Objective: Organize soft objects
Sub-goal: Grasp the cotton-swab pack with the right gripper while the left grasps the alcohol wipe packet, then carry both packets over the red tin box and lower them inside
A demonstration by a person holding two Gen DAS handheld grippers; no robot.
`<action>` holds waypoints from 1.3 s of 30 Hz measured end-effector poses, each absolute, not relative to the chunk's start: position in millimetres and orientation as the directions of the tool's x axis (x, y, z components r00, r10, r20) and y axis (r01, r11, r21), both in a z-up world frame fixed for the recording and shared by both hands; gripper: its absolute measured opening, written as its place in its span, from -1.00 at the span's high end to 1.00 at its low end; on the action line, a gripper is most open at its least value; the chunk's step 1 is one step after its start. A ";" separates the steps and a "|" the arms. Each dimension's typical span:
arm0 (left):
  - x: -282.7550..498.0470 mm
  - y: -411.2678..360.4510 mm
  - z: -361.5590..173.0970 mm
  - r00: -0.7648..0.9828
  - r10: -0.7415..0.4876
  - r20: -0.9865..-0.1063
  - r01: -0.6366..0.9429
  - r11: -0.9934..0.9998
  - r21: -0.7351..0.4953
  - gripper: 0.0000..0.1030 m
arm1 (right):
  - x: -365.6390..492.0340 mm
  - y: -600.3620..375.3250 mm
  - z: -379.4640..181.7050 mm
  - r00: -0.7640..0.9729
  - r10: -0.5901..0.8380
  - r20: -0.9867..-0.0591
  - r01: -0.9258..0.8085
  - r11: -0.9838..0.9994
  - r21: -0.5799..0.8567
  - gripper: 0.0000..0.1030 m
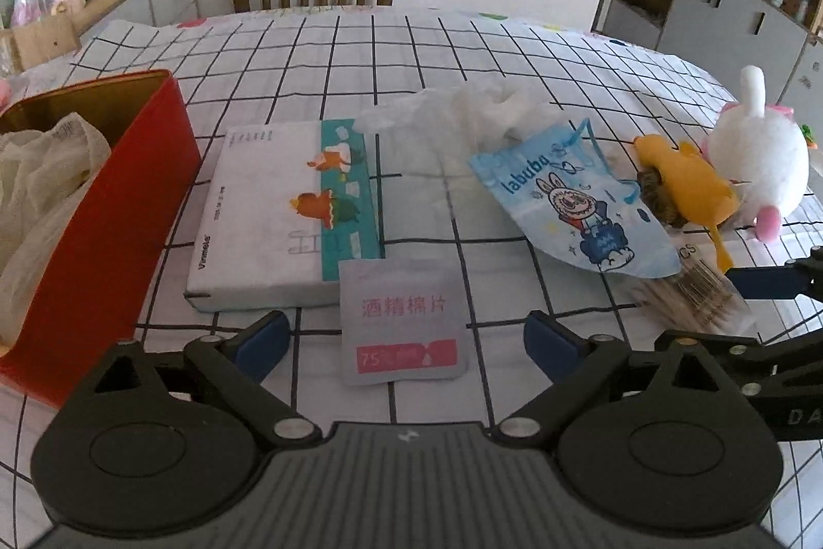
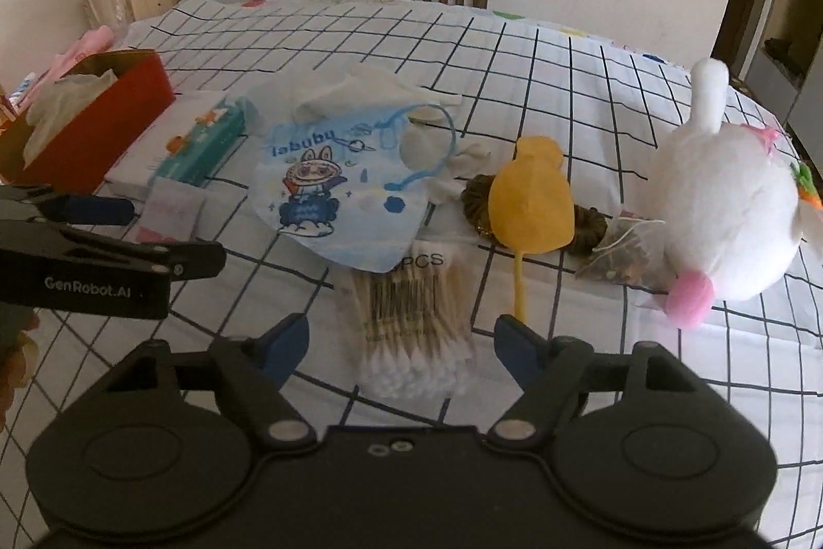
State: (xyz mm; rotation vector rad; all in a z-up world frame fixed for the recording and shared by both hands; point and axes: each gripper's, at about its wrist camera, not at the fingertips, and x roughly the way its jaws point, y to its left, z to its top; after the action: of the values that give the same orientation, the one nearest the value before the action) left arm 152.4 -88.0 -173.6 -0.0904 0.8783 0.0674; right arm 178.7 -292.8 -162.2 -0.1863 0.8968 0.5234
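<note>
The left gripper hung with fingers spread, gripping nothing, over a grey wipe sachet on the checked table. The right gripper was likewise apart around a cotton-swab pack, its far end hidden under the blue mask. The red box was cut off at the frame's edge, its crumpled contents unclear. A brown scrunchie lay mostly hidden beneath the yellow toy.

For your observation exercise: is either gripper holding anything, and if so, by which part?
Nothing is held. The left gripper hangs open over the wipe sachet; the right gripper hangs open over the cotton swabs.
</note>
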 end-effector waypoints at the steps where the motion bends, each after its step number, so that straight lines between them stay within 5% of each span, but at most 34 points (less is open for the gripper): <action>1: 152.8 -89.1 -173.1 0.638 0.024 -0.769 -0.096 0.994 -0.048 -0.82 | 179.8 -291.6 -163.5 0.509 0.352 -0.785 -0.507 0.860 0.057 -0.50; 6: 153.2 -90.0 -170.0 0.646 0.038 -0.762 -0.107 0.993 -0.042 -0.47 | 183.7 -289.1 -167.4 0.516 0.340 -0.786 -0.489 0.871 0.055 -0.39; 14: 152.8 -88.8 -168.1 0.651 0.064 -0.756 -0.109 0.994 -0.010 0.10 | 181.5 -285.0 -165.9 0.537 0.318 -0.781 -0.487 0.873 0.021 0.06; 23: 147.3 -84.5 -166.5 0.647 0.042 -0.761 -0.105 0.994 -0.034 0.17 | 171.7 -283.2 -159.7 0.553 0.304 -0.776 -0.480 0.877 0.001 0.31; 39: 125.9 -79.7 -150.4 0.652 -0.022 -0.758 -0.051 0.996 -0.073 0.20 | 132.3 -299.6 -128.7 0.579 0.317 -0.751 -0.432 0.901 0.047 0.34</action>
State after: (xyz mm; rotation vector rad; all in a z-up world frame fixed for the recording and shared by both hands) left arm 125.9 -79.7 -150.4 -0.0906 0.8612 0.0167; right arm 132.3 -299.6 -128.7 -0.1469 0.8468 0.4392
